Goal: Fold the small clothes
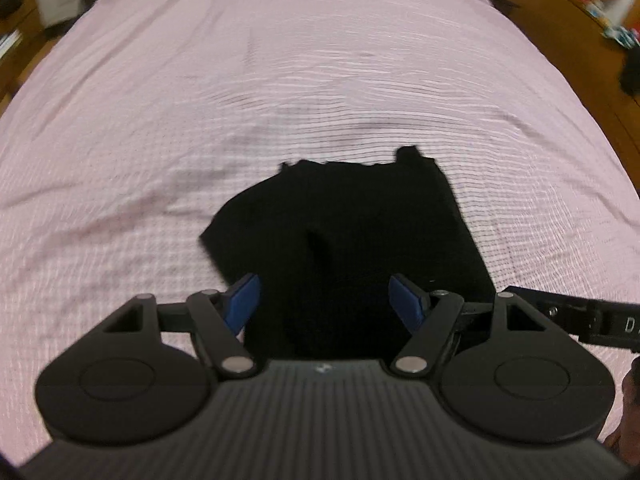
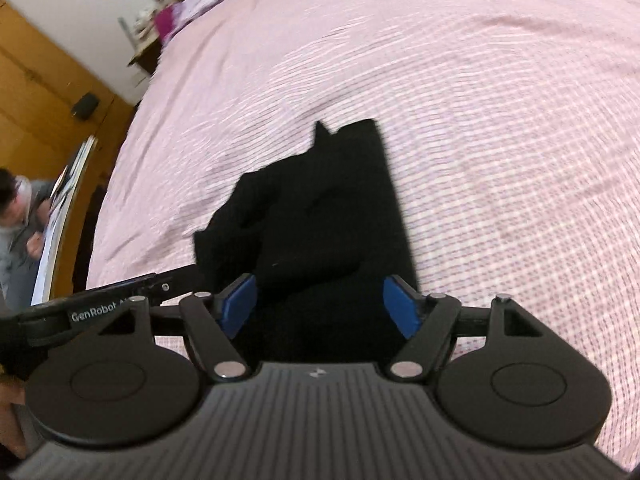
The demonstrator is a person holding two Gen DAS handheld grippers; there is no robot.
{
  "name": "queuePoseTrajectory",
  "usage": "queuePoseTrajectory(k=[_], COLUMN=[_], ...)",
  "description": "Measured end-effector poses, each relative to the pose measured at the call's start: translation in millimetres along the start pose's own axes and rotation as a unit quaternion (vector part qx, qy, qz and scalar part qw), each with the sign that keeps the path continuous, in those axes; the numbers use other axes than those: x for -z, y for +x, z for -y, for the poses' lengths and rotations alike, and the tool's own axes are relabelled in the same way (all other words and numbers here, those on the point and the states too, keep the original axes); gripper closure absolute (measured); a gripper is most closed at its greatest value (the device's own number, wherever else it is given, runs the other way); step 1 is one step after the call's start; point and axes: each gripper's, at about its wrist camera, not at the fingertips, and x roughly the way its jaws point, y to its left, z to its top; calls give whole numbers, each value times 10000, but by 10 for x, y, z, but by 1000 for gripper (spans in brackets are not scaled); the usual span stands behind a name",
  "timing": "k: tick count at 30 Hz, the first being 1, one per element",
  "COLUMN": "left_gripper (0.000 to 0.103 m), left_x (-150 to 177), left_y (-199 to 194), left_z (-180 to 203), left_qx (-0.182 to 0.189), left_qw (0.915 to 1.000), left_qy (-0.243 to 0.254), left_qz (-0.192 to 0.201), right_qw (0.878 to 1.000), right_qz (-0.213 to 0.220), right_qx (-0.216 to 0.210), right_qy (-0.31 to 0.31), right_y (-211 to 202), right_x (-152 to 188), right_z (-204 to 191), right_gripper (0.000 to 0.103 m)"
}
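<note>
While the left wrist view looks down the bed (image 1: 320, 60) with its pink checked cover, the left gripper (image 1: 324, 300) hovers low over the near end of a black garment (image 1: 340, 220), jaws spread wide and holding nothing; the other gripper's body shows at right. In the right wrist view, the right gripper (image 2: 318, 304) hangs tilted over the same rumpled garment, jaws likewise apart and empty, a seated person (image 2: 20, 216) at far left
</note>
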Motion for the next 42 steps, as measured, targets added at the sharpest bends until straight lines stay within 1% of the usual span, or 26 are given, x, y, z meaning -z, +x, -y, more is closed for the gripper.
queuePoseTrajectory(k=[3, 5, 11, 14, 15, 16, 17, 18, 19, 21, 24, 25, 28, 31, 33, 34, 36, 40, 41, 42], left_gripper=[30, 30, 30, 32, 34, 40, 62, 89, 94, 95, 95, 95, 96, 96, 95, 94, 92, 91, 82, 69], left_x=[8, 35, 142, 213, 226, 239, 238, 223, 200, 146, 57, 17, -71, -111, -115, -113, -93, -14, 11, 44], left_y=[63, 79, 205, 336, 389, 438, 473, 510, 526, 500, 396, 351, 283, 342, 391, 409, 389, 304, 290, 270], left_z=[126, 231, 491, 601, 626, 650, 655, 648, 620, 541, 405, 318, 77, -166, -313, -379, -470, -570, -592, -610], left_qx=[155, 180, 293, 241, 182, 122, 115, 158, 226, 347, 299, 265, 62, -216, -273, -245, -183, 145, 221, 292], left_qw=[9996, 9984, 9926, 9886, 9871, 9854, 9847, 9852, 9867, 9902, 9931, 9945, 9968, 9975, 9978, 9979, 9969, 9933, 9920, 9904], left_qy=[254, 525, 1163, 1457, 1558, 1649, 1691, 1671, 1579, 1312, 1004, 816, 326, -32, -243, -358, -587, -1059, -1171, -1290], left_qz=[-10, 58, 210, 307, 333, 395, 411, 358, 302, 341, 521, 600, 730, 670, 555, 486, 483, 445, 421, 406], right_qw=[9997, 9993, 9974, 9965, 9964, 9963, 9962, 9962, 9961, 9961, 9964, 9966, 9974, 9981, 9984, 9986, 9989, 9991, 9992, 9992], right_qz=[76, 105, 202, 231, 237, 240, 237, 235, 234, 235, 233, 235, 225, 176, 130, 109, 67, -17, -32, -40], right_qx=[143, 211, 384, 445, 470, 493, 512, 527, 534, 541, 533, 523, 489, 458, 433, 416, 394, 377, 370, 367], right_qy=[170, 297, 577, 669, 671, 665, 659, 659, 662, 664, 618, 586, 484, 383, 334, 311, 254, 176, 166, 154], right_y=[-29, -37, -77, -62, -70, -77, -65, -71, -77, -82, -80, -80, -64, -17, 17, 31, 59, 99, 106, 112], right_x=[26, 33, 48, 37, 34, 37, 39, 43, 46, 52, 51, 48, 47, 52, 62, 70, 88, 123, 129, 133], right_z=[82, 141, 265, 341, 354, 366, 376, 383, 390, 400, 397, 386, 341, 287, 250, 233, 204, 162, 153, 147], right_gripper=[26, 26, 26, 26, 26, 26, 26, 26, 26, 26, 26, 26, 26, 26, 26, 26, 26, 26, 26, 26])
